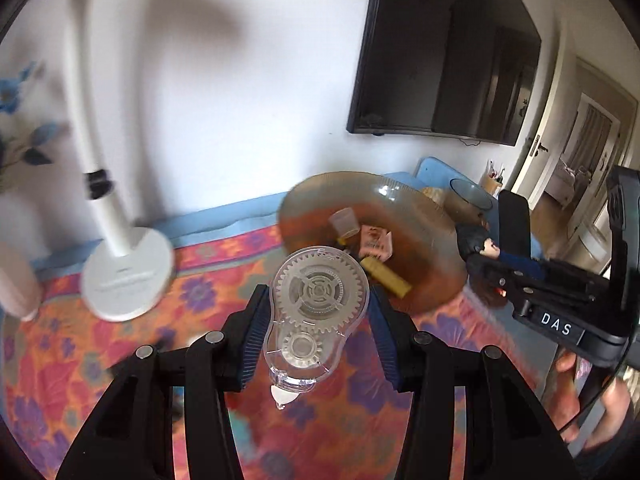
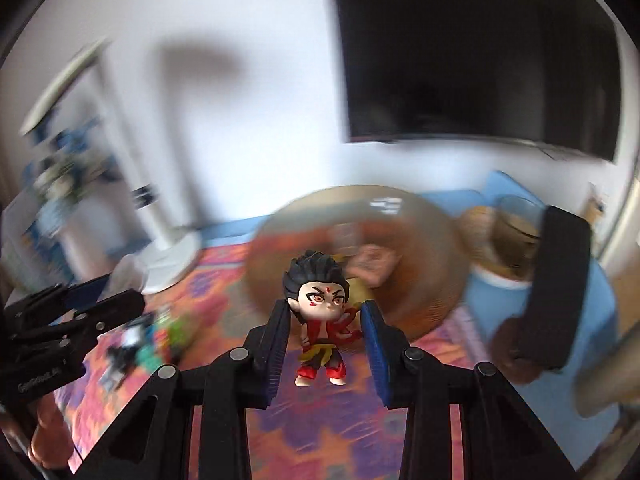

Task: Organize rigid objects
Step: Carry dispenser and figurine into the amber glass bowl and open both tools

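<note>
My left gripper (image 1: 318, 316) is shut on a clear plastic correction-tape dispenser (image 1: 316, 312) with white gears inside, held above the flowered cloth. My right gripper (image 2: 324, 328) is shut on a small toy figure (image 2: 322, 316) with black hair and red clothes; from the left wrist view the figure (image 1: 486, 254) shows from behind in that gripper at the right. Ahead of both stands a brown translucent bowl (image 1: 424, 208) (image 2: 432, 232) holding a small clear cup (image 1: 344, 222), a pink card (image 1: 376, 242) and a yellow block (image 1: 386, 278).
A white lamp base (image 1: 128, 276) stands left on the orange-and-purple flowered cloth (image 1: 80, 352). Small dark and green items (image 2: 148, 340) lie on the cloth at left. A second glass bowl (image 1: 472, 194) and a black TV (image 1: 444, 48) are at back right.
</note>
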`<state>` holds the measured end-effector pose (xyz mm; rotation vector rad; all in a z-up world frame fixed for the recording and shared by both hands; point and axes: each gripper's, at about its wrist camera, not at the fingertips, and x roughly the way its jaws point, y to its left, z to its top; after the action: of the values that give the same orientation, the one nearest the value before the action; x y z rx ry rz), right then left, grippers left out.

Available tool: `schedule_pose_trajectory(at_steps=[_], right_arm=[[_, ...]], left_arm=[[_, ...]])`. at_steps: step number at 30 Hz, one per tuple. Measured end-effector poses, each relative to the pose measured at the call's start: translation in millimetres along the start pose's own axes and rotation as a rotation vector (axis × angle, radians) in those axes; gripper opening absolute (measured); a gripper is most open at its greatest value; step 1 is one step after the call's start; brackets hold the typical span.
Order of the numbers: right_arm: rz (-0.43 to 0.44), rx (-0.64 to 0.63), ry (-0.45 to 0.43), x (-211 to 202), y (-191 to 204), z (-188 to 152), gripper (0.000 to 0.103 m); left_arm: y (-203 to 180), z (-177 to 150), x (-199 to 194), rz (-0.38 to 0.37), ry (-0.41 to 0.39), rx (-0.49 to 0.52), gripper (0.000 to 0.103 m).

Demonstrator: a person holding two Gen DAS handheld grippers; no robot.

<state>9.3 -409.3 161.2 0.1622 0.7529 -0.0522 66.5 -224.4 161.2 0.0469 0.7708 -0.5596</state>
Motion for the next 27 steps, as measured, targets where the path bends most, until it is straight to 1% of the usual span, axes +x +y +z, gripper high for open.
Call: schedule_pose_trajectory(at_steps=[4, 8, 10, 11, 12, 14, 17, 20, 23, 27], right_arm=[[-0.024, 0.072, 0.099, 33.9, -32.5, 12.4, 0.035], [-0.075, 0.074, 0.164, 63.1, -40.9, 12.9, 0.035], [-0.106, 0.064, 0.17, 69.0, -40.3, 14.1, 0.035], [-0.133, 0.056, 0.169, 71.2, -39.6, 16.9, 0.035], [-0.143, 0.054, 0.168, 71.7, -38.6, 19.1, 0.036], [-0.123, 0.062, 0.167, 71.6, -42.5, 23.6, 0.036], [-0.116, 0.071, 0.147, 61.6, -44.7, 24.0, 0.037], [-0.117, 0.058, 0.132, 47.0, -38.0, 18.1, 0.038], [-0.055, 0.045, 0.128, 36.7, -21.6, 12.6, 0.038], [0.016, 0.007, 0.112, 19.4, 13.9, 7.1, 0.038]], left_arm=[[-15.8, 5.3, 46.5, 0.003, 0.072, -0.009, 0.046], [-27.2, 4.7, 75.4, 0.006, 0.116, 0.003, 0.046], [-33.5, 6.3, 82.6, 0.016, 0.124, 0.011, 0.046], [-36.0, 8.1, 85.2, 0.022, 0.128, 0.016, 0.049], [-36.7, 10.1, 85.8, 0.035, 0.127, 0.019, 0.061], [-34.9, 13.1, 76.9, 0.056, 0.096, 0.011, 0.069], [-21.1, 14.4, 51.6, 0.039, 0.058, -0.018, 0.069], [-3.9, 11.0, 21.3, 0.064, 0.017, -0.047, 0.069], [15.7, 2.8, -10.4, 0.09, -0.016, -0.07, 0.069], [46.3, -14.4, -56.2, 0.138, -0.068, -0.112, 0.069]])
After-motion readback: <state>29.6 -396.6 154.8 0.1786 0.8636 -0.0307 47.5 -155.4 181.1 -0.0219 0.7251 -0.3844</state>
